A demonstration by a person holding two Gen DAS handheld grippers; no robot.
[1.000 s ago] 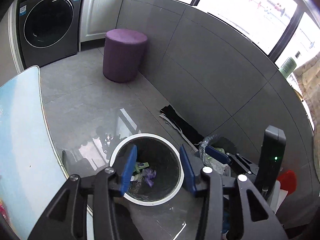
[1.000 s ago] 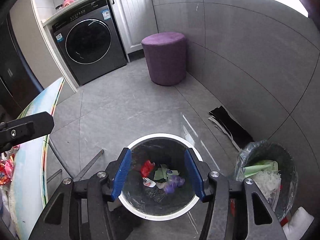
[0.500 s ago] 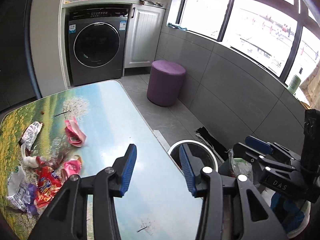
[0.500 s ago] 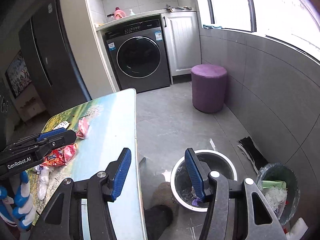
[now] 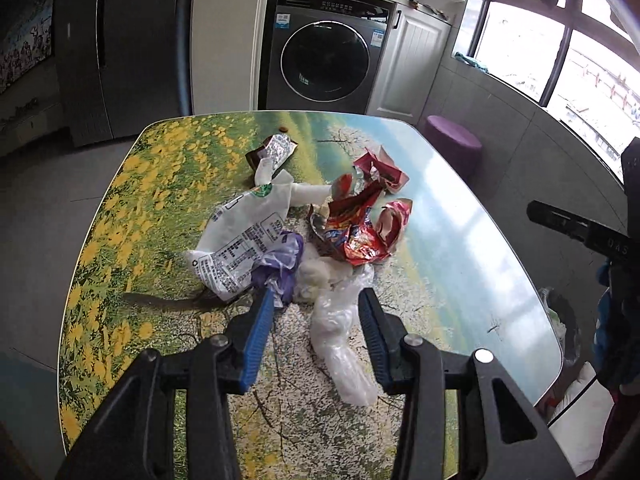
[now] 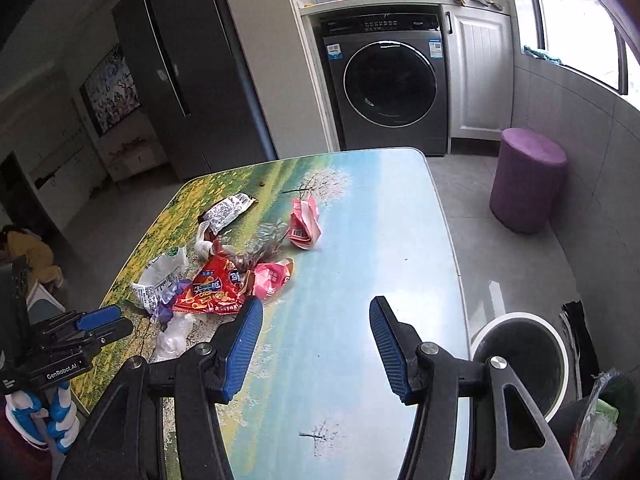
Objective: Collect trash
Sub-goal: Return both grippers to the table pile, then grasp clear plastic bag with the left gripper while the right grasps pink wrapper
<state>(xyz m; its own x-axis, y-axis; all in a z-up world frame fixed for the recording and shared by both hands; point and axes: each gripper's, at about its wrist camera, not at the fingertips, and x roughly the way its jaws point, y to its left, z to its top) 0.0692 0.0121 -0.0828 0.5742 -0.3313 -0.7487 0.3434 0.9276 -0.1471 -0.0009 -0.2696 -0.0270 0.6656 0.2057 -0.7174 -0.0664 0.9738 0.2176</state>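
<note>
A pile of trash lies on the printed table [image 5: 460, 240]: a white printed bag [image 5: 240, 236], a purple wrapper [image 5: 280, 264], red snack wrappers [image 5: 356, 228], a clear plastic bag [image 5: 340, 328] and a dark wrapper [image 5: 272, 150]. My left gripper [image 5: 316, 312] is open, its jaws on either side of the clear plastic bag's upper part. My right gripper [image 6: 316, 320] is open and empty above the bare table, right of the red snack bag [image 6: 212, 292] and pink wrapper [image 6: 272, 278]. Another pink wrapper [image 6: 304, 224] lies farther back. The round bin [image 6: 524, 360] stands on the floor right of the table.
A bag-lined bin [image 6: 600, 420] stands beside the round one. A purple stool [image 6: 528, 178] and a washing machine [image 6: 388, 88] are behind the table. Dark mats [image 6: 576, 328] lie by the wall. The left gripper also shows in the right wrist view [image 6: 100, 322].
Both grippers have swung from above the floor bin back over the table. The left one has come down to the trash pile and now straddles the clear plastic bag.
</note>
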